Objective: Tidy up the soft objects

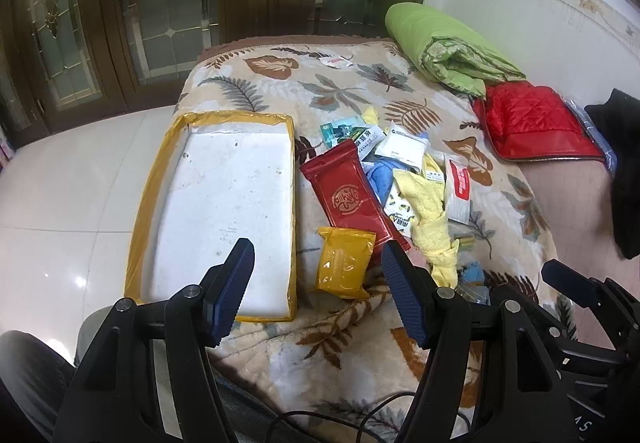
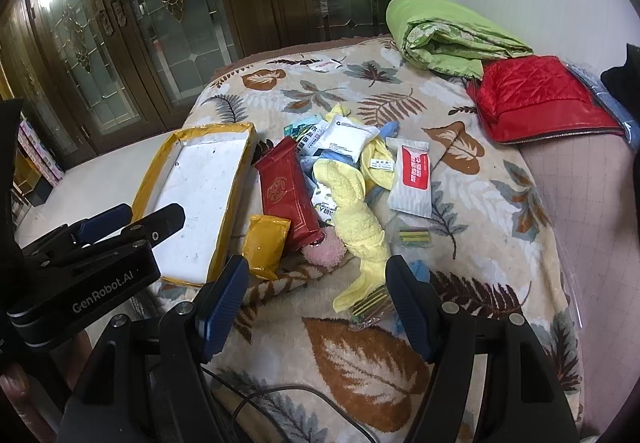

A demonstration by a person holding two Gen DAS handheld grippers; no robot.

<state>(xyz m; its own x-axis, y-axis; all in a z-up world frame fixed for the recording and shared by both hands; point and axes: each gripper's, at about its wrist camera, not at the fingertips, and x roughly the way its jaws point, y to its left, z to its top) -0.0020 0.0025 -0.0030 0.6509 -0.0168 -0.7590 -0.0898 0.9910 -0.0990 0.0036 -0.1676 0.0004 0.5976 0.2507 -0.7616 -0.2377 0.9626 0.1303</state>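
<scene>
On the bed: a leaf-patterned blanket (image 1: pixel 280 355) carries a loose heap of packets and cloths, with a shallow white tray (image 1: pixel 224 211) edged in yellow tape lying to the heap's left.
Left claw (image 1: pixel 316 291): released, jaws wide, nothing between them; tilted down over the bed's near edge.
Right claw (image 2: pixel 318 305): released too, empty, tilted down the same way.
Nearest thing, left: the yellow packet (image 1: pixel 344 263) lies just ahead, between the line of the two jaws, touching the long red packet (image 1: pixel 352 195) behind it and close beside the tray's right wall.
Nearest thing, right: the yellow towel (image 2: pixel 356 219) trails toward this claw, its lower end lying just inside the right jaw; a pink fluffy ball (image 2: pixel 324 249) sits near its left side.
Step in hand (judged): the first pick, probably the yellow packet into the tray.
Doing it well: come down straddling the packet's short width, close on its middle so the soft wrapper does not fold out, and lift clear of the red packet before crossing to the tray.
Risk: the blanket pile may bunch up under a low jaw.
</scene>
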